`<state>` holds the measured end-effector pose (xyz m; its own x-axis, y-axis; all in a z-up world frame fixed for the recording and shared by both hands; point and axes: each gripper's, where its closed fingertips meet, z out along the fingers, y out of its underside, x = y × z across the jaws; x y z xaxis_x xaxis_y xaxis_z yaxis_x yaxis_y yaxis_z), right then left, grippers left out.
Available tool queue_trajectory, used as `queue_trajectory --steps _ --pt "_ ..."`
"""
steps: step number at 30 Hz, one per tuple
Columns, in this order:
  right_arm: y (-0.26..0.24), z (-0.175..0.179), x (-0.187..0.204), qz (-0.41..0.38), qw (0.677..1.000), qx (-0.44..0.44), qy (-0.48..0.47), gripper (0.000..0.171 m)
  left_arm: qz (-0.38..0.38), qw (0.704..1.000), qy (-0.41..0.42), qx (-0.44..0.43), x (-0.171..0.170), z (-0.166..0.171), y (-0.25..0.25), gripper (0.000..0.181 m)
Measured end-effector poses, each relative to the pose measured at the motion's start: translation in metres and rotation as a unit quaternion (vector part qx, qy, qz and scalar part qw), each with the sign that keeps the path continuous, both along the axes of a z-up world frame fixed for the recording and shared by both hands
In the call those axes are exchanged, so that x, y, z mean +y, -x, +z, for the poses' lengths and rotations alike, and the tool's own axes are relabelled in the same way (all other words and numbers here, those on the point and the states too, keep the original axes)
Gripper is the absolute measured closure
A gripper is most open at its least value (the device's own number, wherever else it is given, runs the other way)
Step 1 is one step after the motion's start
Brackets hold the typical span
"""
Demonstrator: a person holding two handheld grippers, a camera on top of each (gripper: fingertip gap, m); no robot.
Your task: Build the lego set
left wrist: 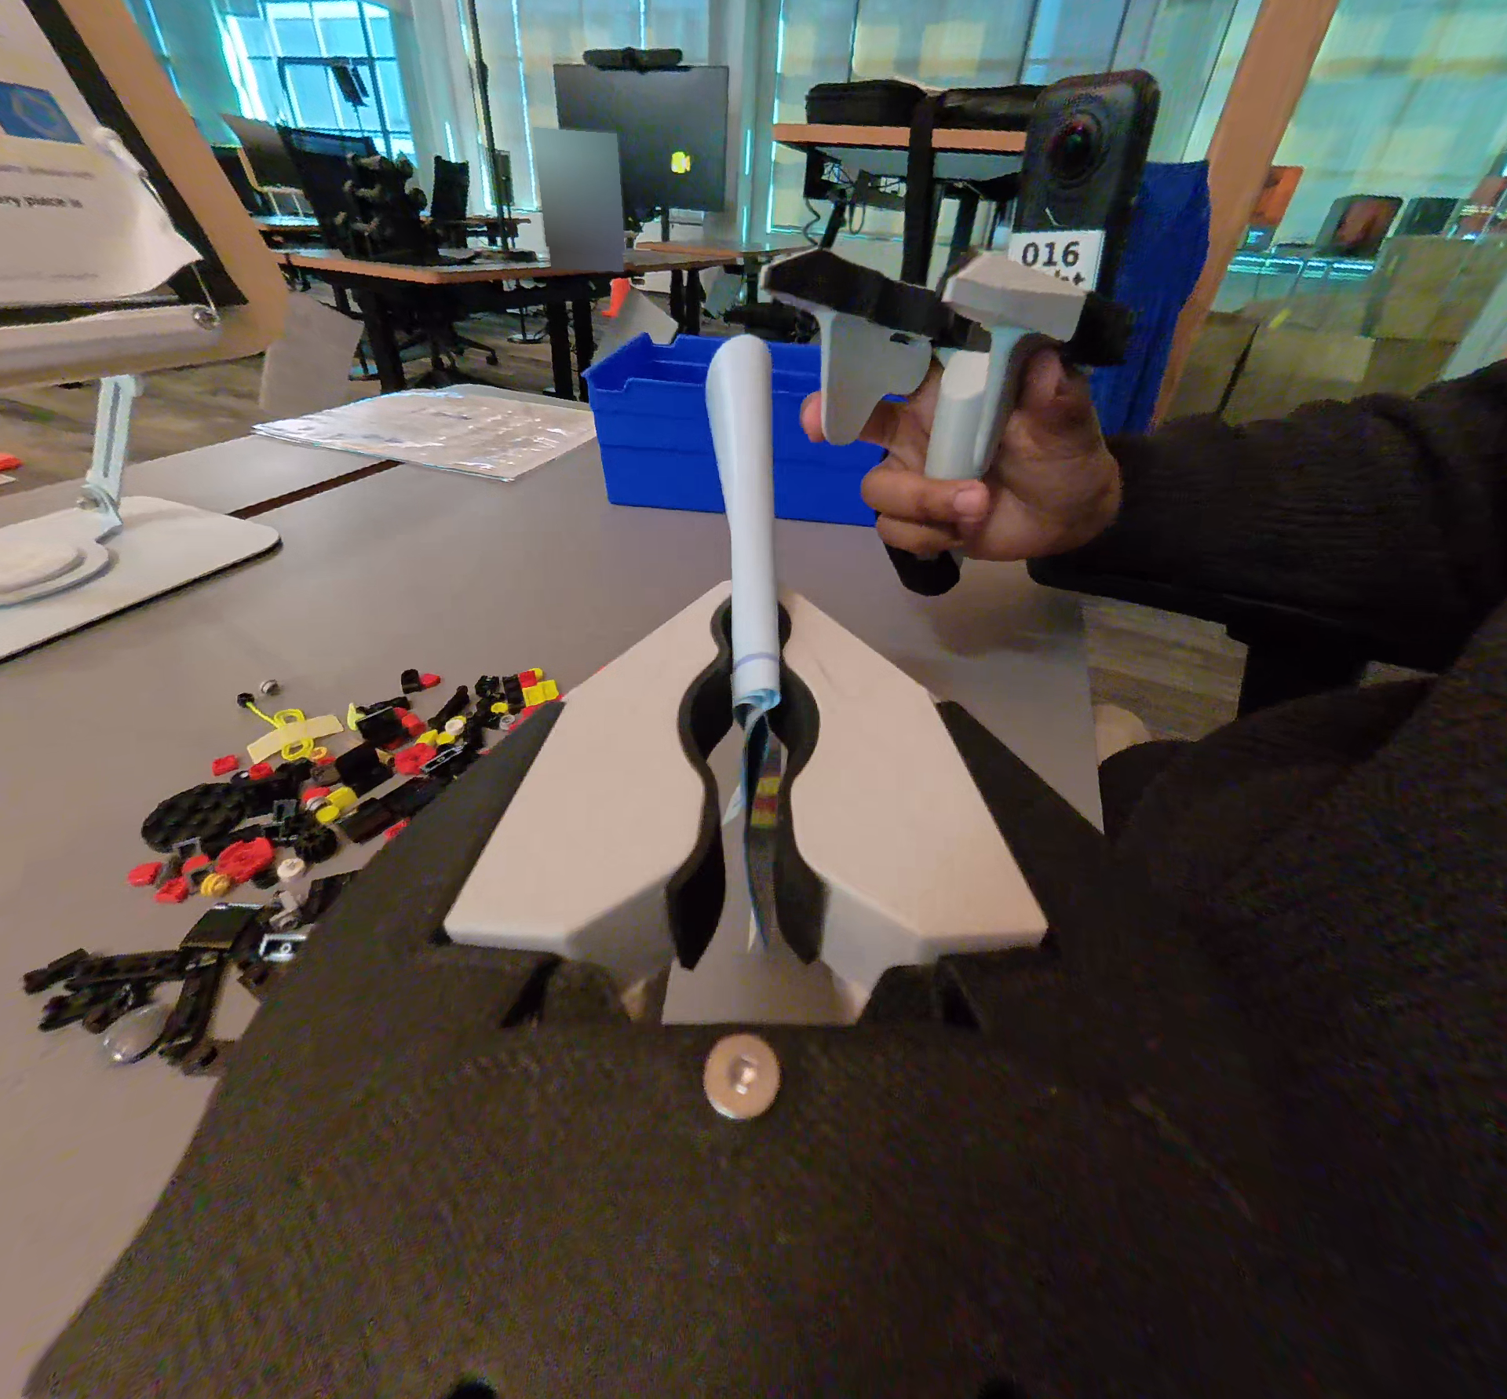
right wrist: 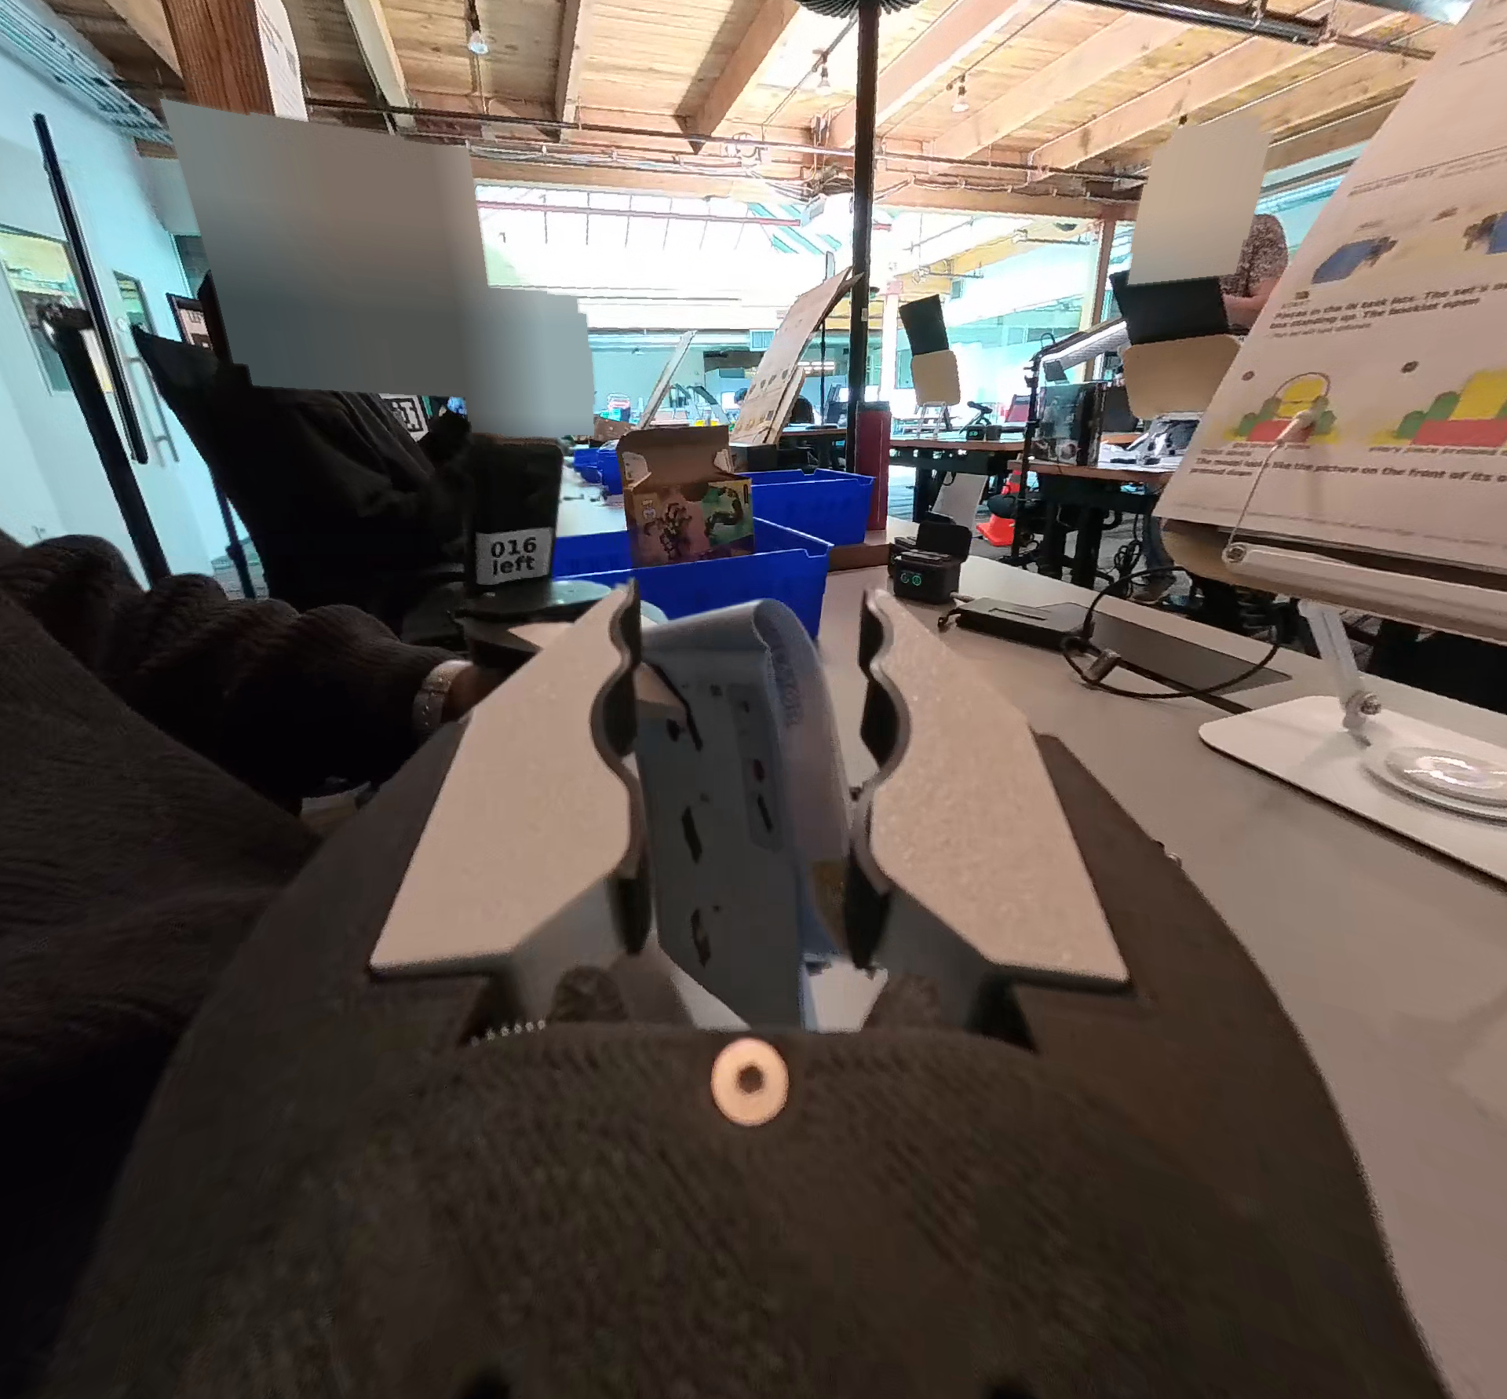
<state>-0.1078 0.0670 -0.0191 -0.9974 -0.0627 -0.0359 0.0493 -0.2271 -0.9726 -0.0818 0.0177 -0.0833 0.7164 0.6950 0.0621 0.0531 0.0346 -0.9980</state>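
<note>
Your left gripper point(left wrist: 746, 675) pinches the lego booklet point(left wrist: 746, 511) between its fingers, jaws narrowed onto the folded paper edge. The booklet stands up out of the grip and curls forward at its top, a pale blue roll with a darker printed page showing low down between the fingers. Your right gripper point(right wrist: 746, 675) has its jaws set wide, and the same booklet point(right wrist: 734, 789) sits in the gap between them; I cannot tell whether either finger touches it. From that side it looks light grey-blue with small dark part drawings, bent over at the top.

The loose lego pieces point(left wrist: 326, 772), black, red and yellow, lie scattered on the grey table point(left wrist: 506, 560) to the left of your left gripper, well apart from the booklet. A blue bin point(left wrist: 652, 430) stands behind it.
</note>
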Motion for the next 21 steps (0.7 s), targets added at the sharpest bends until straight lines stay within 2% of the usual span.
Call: queue_trajectory --steps 6,13,17,21 --pt "-0.006 -0.008 -0.005 -0.013 0.999 0.038 -0.016 0.122 -0.010 1.000 -0.012 -0.002 -0.001 0.003 -0.003 0.181" --pt "-0.008 -0.013 -0.007 -0.001 0.999 0.025 -0.021 0.122 -0.024 0.999 -0.016 -0.014 0.005 0.000 0.000 0.181" --pt "-0.005 -0.012 -0.006 0.001 1.000 0.021 -0.012 0.135 -0.024 0.999 -0.018 -0.018 0.004 -0.001 0.000 0.181" --pt "-0.005 -0.010 -0.004 0.000 1.000 0.030 -0.001 0.139 -0.023 0.999 -0.030 -0.022 0.002 0.001 0.001 0.181"
